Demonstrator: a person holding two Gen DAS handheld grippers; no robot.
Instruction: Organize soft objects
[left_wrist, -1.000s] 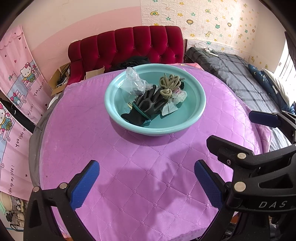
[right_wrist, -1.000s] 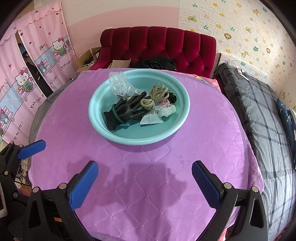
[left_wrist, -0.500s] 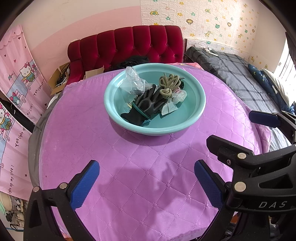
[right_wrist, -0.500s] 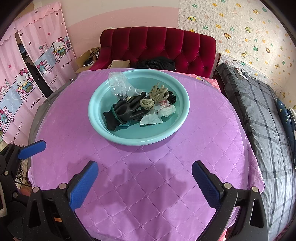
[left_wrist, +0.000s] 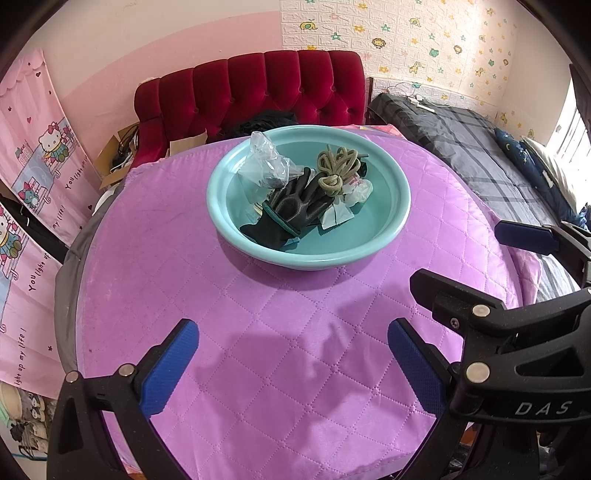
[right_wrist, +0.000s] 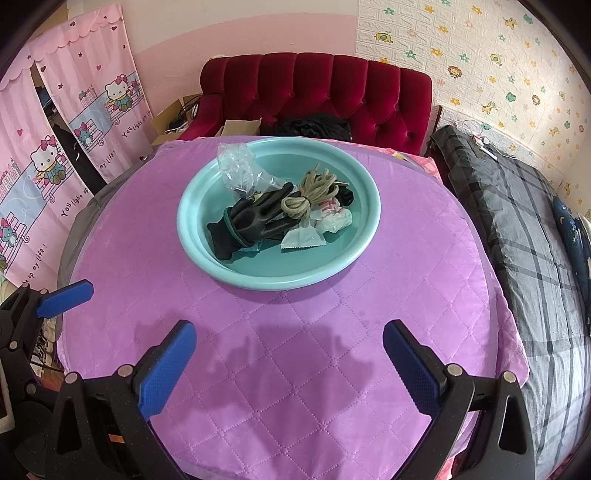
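Note:
A teal basin (left_wrist: 400, 206) (right_wrist: 373, 221) stands on the far half of a round table with a purple quilted cover (left_wrist: 280, 369) (right_wrist: 295, 387). Inside lie a black glove (left_wrist: 291, 210) (right_wrist: 255, 218), a knotted olive rope bundle (left_wrist: 338, 166) (right_wrist: 314, 192), a clear plastic bag (left_wrist: 264, 158) (right_wrist: 236, 166) and white wrappers (left_wrist: 338, 216) (right_wrist: 303, 240). My left gripper (left_wrist: 291, 354) hangs open over the near table, well short of the basin. Likewise my right gripper (right_wrist: 288, 352) is open and empty. Each gripper shows at the edge of the other's view.
A red tufted sofa (left_wrist: 258, 88) (right_wrist: 317, 88) with dark clothing and cardboard boxes stands behind the table. A bed with a grey plaid cover (left_wrist: 480, 155) (right_wrist: 524, 229) runs along the right. Pink cartoon curtains (left_wrist: 33, 177) (right_wrist: 55, 147) hang at the left.

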